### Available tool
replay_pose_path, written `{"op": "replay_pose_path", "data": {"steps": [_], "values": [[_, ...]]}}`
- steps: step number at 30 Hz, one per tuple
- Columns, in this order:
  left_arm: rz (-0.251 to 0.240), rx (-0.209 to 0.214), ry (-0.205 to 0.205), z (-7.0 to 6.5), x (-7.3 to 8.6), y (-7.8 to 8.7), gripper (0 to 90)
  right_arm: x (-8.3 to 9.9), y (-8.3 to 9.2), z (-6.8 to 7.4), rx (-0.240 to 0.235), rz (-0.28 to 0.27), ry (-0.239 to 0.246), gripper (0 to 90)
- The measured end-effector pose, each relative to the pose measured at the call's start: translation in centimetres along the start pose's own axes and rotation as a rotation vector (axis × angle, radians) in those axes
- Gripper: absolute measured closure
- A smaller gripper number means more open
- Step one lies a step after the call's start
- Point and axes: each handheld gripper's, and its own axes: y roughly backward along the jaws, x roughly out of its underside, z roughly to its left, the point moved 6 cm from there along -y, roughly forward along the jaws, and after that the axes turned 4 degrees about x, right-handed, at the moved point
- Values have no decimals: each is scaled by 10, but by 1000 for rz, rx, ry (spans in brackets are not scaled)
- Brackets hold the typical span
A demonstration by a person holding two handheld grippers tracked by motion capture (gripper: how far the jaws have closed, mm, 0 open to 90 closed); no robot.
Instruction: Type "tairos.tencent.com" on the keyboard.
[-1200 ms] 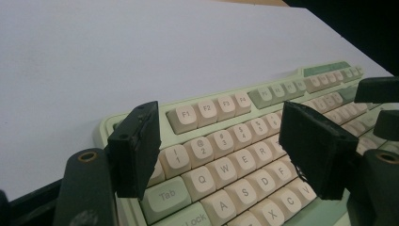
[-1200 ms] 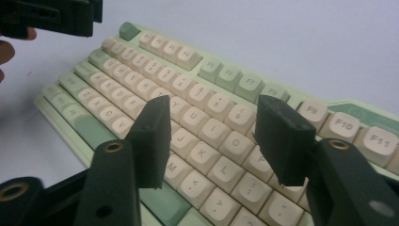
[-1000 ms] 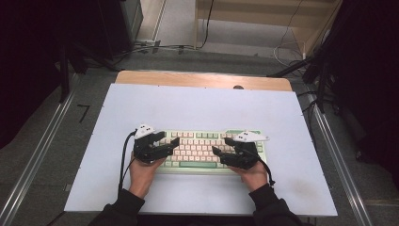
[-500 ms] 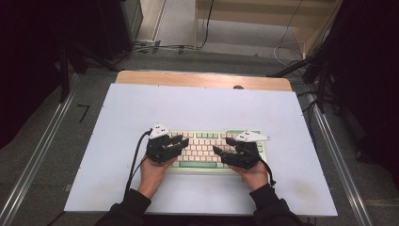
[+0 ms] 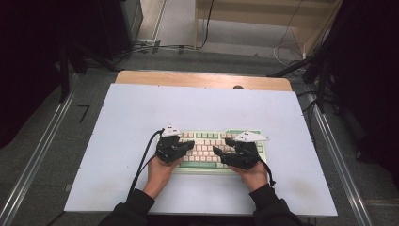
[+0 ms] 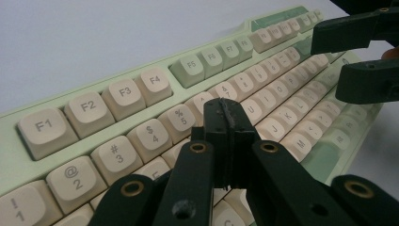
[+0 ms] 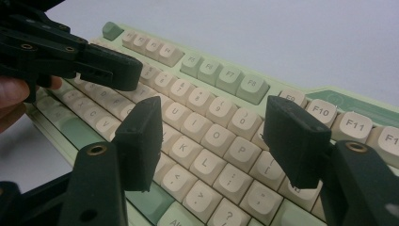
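A pale green keyboard (image 5: pixel 207 141) with cream keys lies on the white table top (image 5: pixel 202 103). My left gripper (image 5: pixel 190 145) hovers over its left half. Its jaws have just been closing and now meet with nothing between them, as the left gripper view shows above the number row (image 6: pixel 229 117). My right gripper (image 5: pixel 220 149) hangs over the right half, open, its two pads (image 7: pixel 141 136) spread above the letter keys (image 7: pixel 214 139) with nothing held. Both point inward at each other, tips a short way apart. The left gripper (image 7: pixel 117 70) appears shut in the right gripper view.
A wooden strip (image 5: pixel 202 80) runs along the table's far edge. Metal rails (image 5: pixel 37 155) flank both sides. Cables (image 5: pixel 291 52) lie on the floor beyond, and a black cable (image 5: pixel 141 165) trails from the left gripper across the table.
My left gripper has slid right, from the keyboard's left edge to over its keys, and its jaws have gone from open to shut. The right gripper has stayed in place.
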Motion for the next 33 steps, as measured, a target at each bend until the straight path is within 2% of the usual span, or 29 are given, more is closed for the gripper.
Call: {"op": "replay_pose_path", "data": {"steps": [8, 15, 19, 22, 24, 27, 29, 32, 33], "values": [[21, -18, -22, 1, 1, -5, 900, 1, -1, 0, -1, 2, 2, 368], [19, -18, -20, 0, 1, -6, 900, 1, -1, 0, 0, 2, 0, 370], [40, -22, -16, 1, 3, -8, 900, 1, -1, 0, 1, 4, -2, 371], [29, -22, -13, 1, 1, -7, 900, 1, -1, 0, 0, 3, 0, 373], [1, -9, -7, 0, -3, -2, 899, 0, 0, 0, 1, 0, -1, 374], [-44, 4, -1, -2, -9, 6, 743, 0, 1, -1, 0, -4, -3, 374], [-70, 5, 4, -2, -12, 12, 601, 0, 1, -2, 2, -4, -6, 374], [-92, -16, 19, 0, -14, 19, 416, -1, 2, -2, 3, -10, -4, 375], [-90, -8, 24, 1, -14, 20, 398, -1, 3, -2, 4, -10, -6, 378]]}}
